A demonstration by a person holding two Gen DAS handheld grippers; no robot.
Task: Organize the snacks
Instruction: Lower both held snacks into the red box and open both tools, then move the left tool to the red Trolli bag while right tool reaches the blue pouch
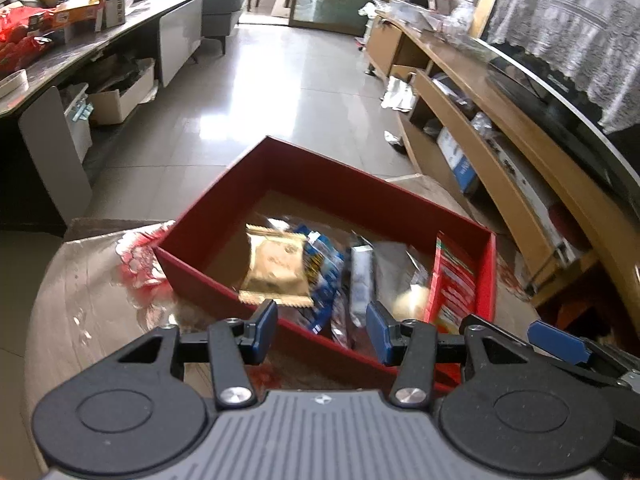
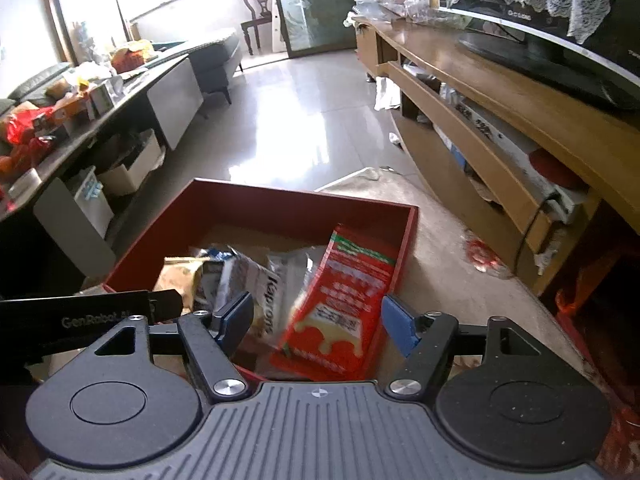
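A red box (image 1: 320, 164) stands on a plastic-covered table and holds several snack packets: a gold one (image 1: 276, 268), a blue one (image 1: 326, 280), a white-grey one (image 1: 362, 280) and a red one (image 1: 454, 280) leaning on the right wall. My left gripper (image 1: 322, 330) hangs open above the box's near edge, with nothing between its blue pads. My right gripper (image 2: 318, 320) is open over the same box (image 2: 304, 200), above the red packet (image 2: 340, 304) and a white packet (image 2: 272, 296); its pads touch neither.
A wooden TV cabinet (image 1: 500, 120) with a television (image 1: 540, 80) runs along the right. A long dark table (image 1: 80, 52) with more snacks and boxes lines the left. A red wrapper (image 1: 138, 260) lies on the table left of the box. Tiled floor lies beyond.
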